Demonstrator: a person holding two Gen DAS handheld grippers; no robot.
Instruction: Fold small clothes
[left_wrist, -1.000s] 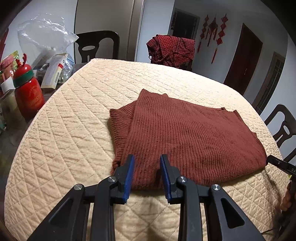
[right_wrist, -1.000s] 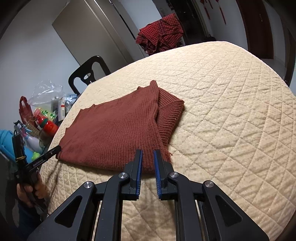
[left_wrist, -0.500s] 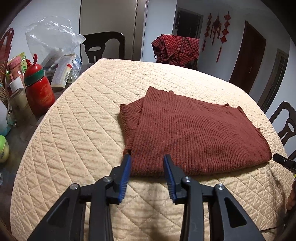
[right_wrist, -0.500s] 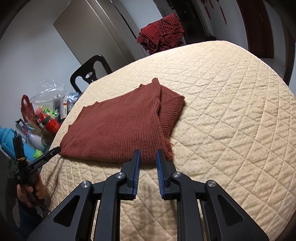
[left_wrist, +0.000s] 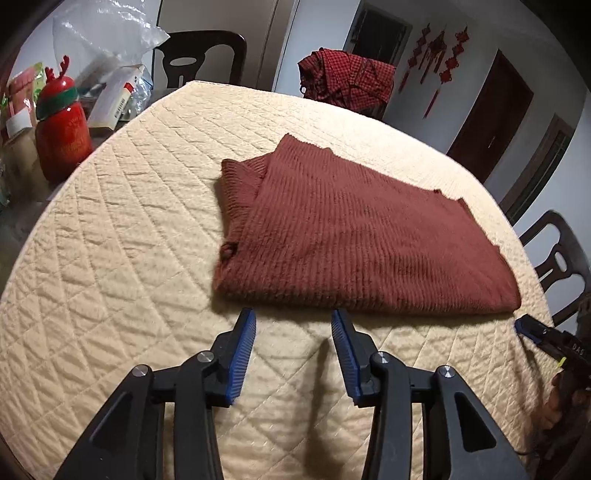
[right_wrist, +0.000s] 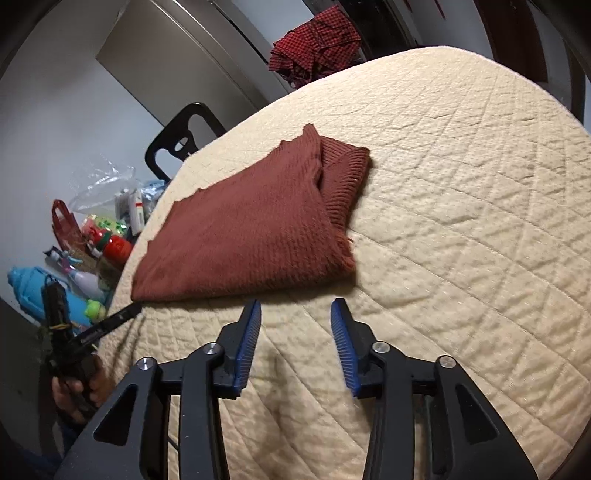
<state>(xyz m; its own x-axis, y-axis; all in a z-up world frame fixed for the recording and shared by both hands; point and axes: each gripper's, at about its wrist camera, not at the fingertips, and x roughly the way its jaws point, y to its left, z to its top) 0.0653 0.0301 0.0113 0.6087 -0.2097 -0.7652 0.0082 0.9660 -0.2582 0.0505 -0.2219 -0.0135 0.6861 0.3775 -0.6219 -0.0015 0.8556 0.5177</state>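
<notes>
Sweater: rust-red knit, folded into a flat rectangle on the quilted table cover; ribbed layer peeking out at the 9 o'clock side in the left wrist view, at 2 o'clock of the pile in the right wrist view.
Left gripper: jaws opening, nothing between them; blue pads just short of the near hem, toward its 7 o'clock corner.
Right gripper: jaws opening too, empty; tips just clear of the near edge, by the frayed corner at 5 o'clock of the pile.
Step in hand: probably letting go after a fold, both tongs freed from the cloth.
Doing it well: draw straight back and slightly up, so no pad snags the loose knit or drags the top layer askew; check near edges lie flush before any further fold.
Risk: ribbed underlayer sticking out, uneven stack if ignored.
Clear plastic bag: at 11 o'clock beyond the table, contents unclear.
Red bottle: reindeer-antler cap on, contents hidden.
Checked cloth: draped at 12 o'clock, in no container.
</notes>
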